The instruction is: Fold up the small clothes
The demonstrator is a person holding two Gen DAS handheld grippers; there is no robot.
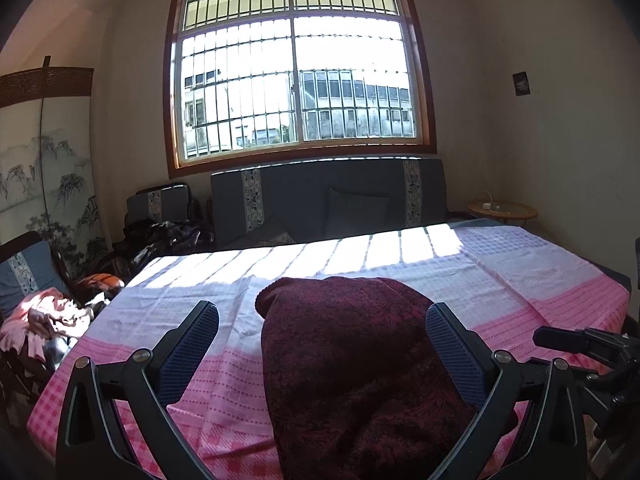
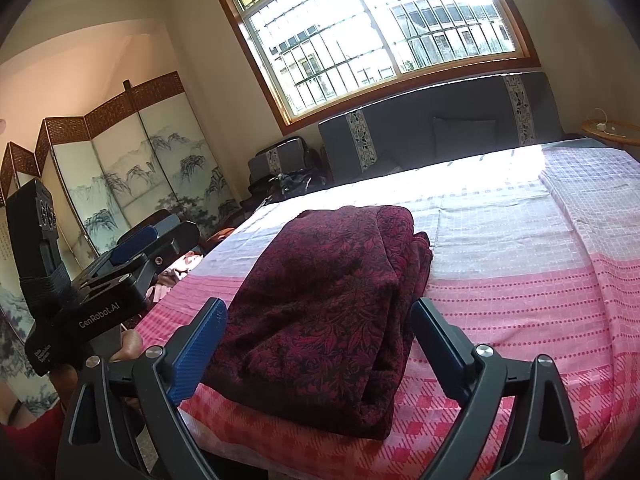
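Pink tablecloth [image 1: 560, 312]: folded maroon garment [image 2: 320, 300]; both jaws released; folding screen [image 2: 132, 168] fuller in right view.

Garment [image 1: 360, 380] near end cut off by frame edge; pile [image 1: 44, 320] items unclear

Folded maroon garment [image 2: 320, 312] between spread jaws

A tabletop [image 2: 520, 280] covered by a pink-and-white checked cloth [image 1: 200, 380], with a folded dark red floral garment [image 2: 320, 300] lying on it.
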